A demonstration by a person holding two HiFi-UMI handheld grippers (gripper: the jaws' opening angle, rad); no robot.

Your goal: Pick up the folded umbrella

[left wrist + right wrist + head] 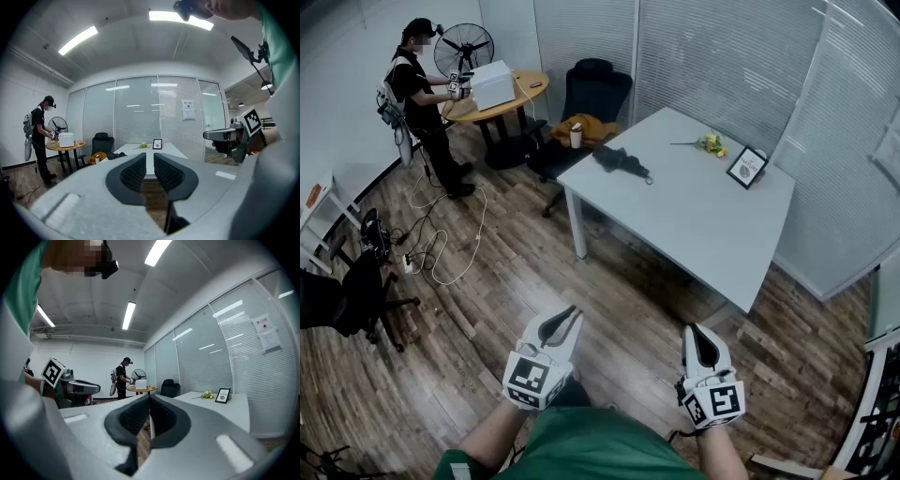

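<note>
A: Lying near the left corner of the white table (703,234), is that dark bundle the folded umbrella (622,161)?

B: Yes. In the head view its long axis runs on a slant, from upper left to lower right. The end with a small loop points toward the middle of the table. I cannot tell which end is the handle.

A: And the tongs?

B: The left gripper (574,311) and the right gripper (689,328) are both clenched with nothing between the jaws. They are above the wood floor (516,272), well apart from the table.

A: What else sits on that surface?

B: Yellow flowers (711,143) and a picture frame (747,167), at the far side, well apart from the umbrella.

A: The room?

B: Glass walls with blinds (722,56) and a black chair (595,89) just beyond the table's corner. A person (420,94) stands at a round wooden table (502,103) beside a fan (464,47).
</note>
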